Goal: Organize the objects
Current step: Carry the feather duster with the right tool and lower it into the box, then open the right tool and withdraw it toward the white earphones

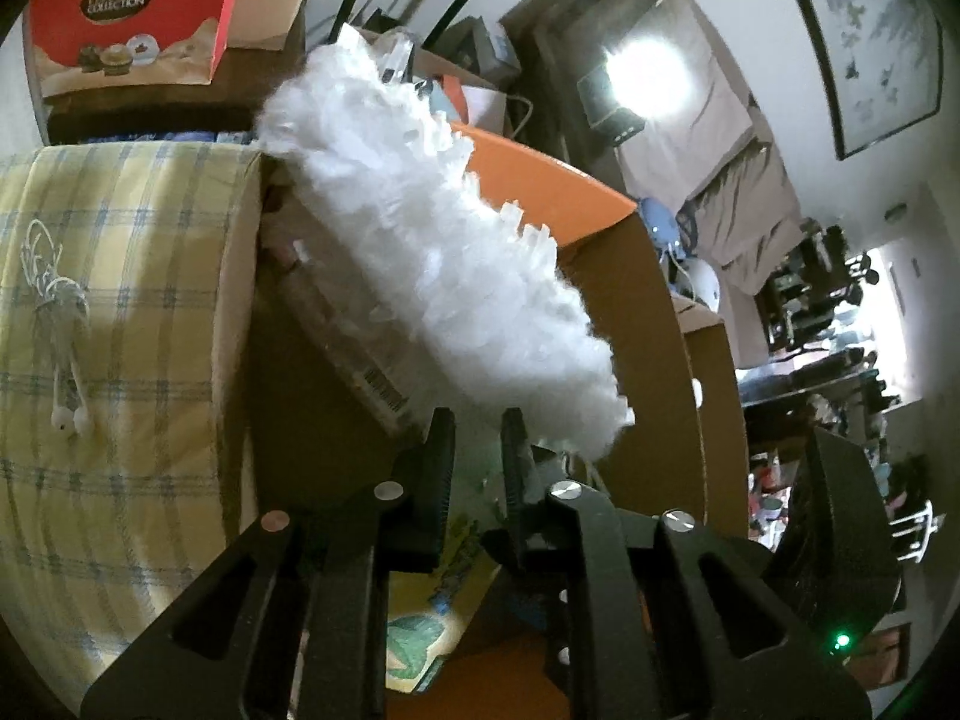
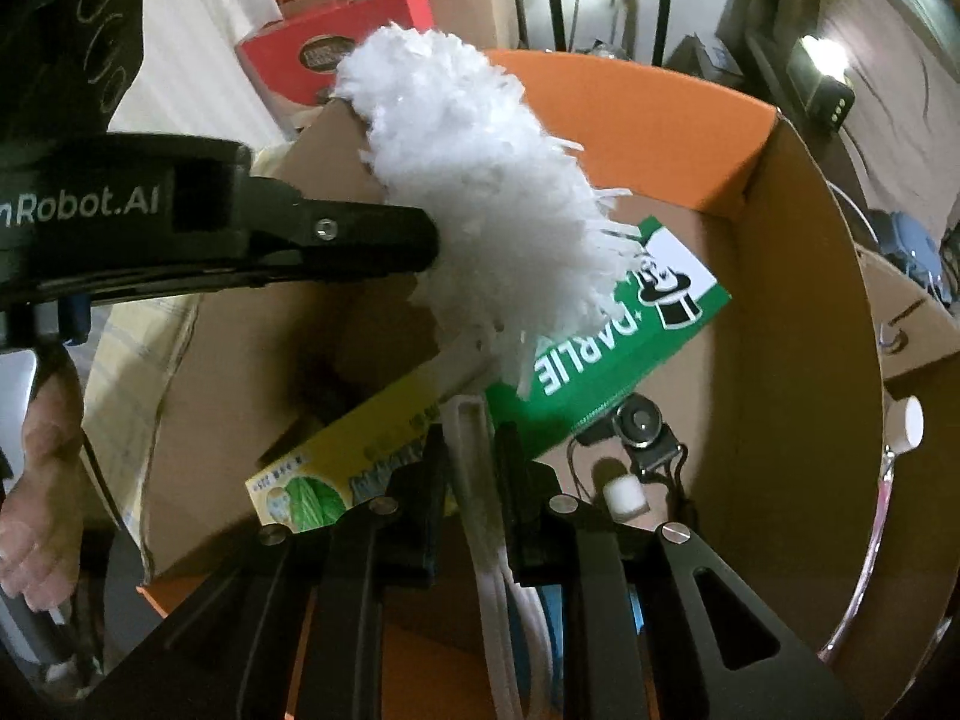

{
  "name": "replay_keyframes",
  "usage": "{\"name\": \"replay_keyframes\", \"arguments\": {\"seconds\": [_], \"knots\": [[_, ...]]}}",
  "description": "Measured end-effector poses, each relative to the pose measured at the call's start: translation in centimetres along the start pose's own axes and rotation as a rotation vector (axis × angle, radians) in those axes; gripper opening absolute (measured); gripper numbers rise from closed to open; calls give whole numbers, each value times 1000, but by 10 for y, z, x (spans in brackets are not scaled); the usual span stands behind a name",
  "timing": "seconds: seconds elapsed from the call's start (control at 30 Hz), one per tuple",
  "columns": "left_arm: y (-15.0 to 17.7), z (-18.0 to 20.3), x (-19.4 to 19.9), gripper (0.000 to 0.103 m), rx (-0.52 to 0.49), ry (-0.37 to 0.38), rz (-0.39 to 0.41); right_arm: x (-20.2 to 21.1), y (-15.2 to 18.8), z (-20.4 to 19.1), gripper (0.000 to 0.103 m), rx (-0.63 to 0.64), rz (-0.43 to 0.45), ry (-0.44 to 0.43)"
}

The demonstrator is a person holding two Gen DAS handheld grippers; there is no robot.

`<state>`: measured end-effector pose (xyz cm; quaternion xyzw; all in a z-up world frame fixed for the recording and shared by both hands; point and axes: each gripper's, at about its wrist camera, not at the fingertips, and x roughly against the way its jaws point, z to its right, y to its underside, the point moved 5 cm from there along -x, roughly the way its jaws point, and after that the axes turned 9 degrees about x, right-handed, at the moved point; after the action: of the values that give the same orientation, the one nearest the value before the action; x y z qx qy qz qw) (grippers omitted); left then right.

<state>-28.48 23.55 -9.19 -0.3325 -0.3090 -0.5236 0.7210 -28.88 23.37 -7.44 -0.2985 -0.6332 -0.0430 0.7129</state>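
The white fluffy duster (image 2: pixel 480 192) hangs over the open cardboard box (image 2: pixel 798 276), its long axis running from the right gripper (image 2: pixel 474 450) up and away toward the far left corner of the box, where the fluffy tip sits near the cardboard flap. Its white plastic handle (image 2: pixel 474 450) runs straight back between the right gripper's 2 fingers, which are nearly together and clamped on it. So the right hand is the one that has it, with the head sticking out directly ahead of the fingers.

The left gripper (image 1: pixel 477 444) comes in from the side. From the right wrist view, its black finger (image 2: pixel 360 240) reaches across to the near flank of the fluff and seems to touch it. From its own camera, its fingers stand almost together with only a narrow gap, and the fluffy head begins just beyond and to the right of their tips. I cannot tell whether any strands are caught there.

Below the duster, inside the box, lie a green Darlie box (image 2: pixel 630 348) and a yellow packet (image 2: pixel 336 468). To my eye, the next move depends on tipping that long axis down so the head clears the box wall.
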Motion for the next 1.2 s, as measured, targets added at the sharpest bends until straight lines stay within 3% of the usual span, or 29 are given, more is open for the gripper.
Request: {"name": "replay_keyframes", "arguments": {"seconds": [0.1,0.17,0.33,0.43,0.7,0.73,0.83,1.0,1.07,1.2], "knots": [[-1,-6,7,16,7,-2,5,3,4,-2,14,2,-1,5],[0,-8,13,26,-5,-11,18,5,5,0,14,-19,4,15],[6,-8,35,42,-67,-40,50,8,10,6,30,-67,13,47],[9,-10,51,53,-100,-62,75,12,12,13,32,-93,20,80],[15,-23,84,60,-143,-132,138,24,16,33,35,-166,40,161],[16,-24,86,62,-149,-145,147,29,15,33,40,-170,54,165],[18,-30,97,76,-155,-170,174,44,11,29,61,-172,94,189],[21,-49,117,77,-139,-184,204,69,2,13,63,-155,161,189],[22,-58,125,86,-128,-194,221,74,-4,0,63,-137,174,176],[20,-78,140,87,-105,-210,243,78,-16,-29,69,-83,196,155]]}}
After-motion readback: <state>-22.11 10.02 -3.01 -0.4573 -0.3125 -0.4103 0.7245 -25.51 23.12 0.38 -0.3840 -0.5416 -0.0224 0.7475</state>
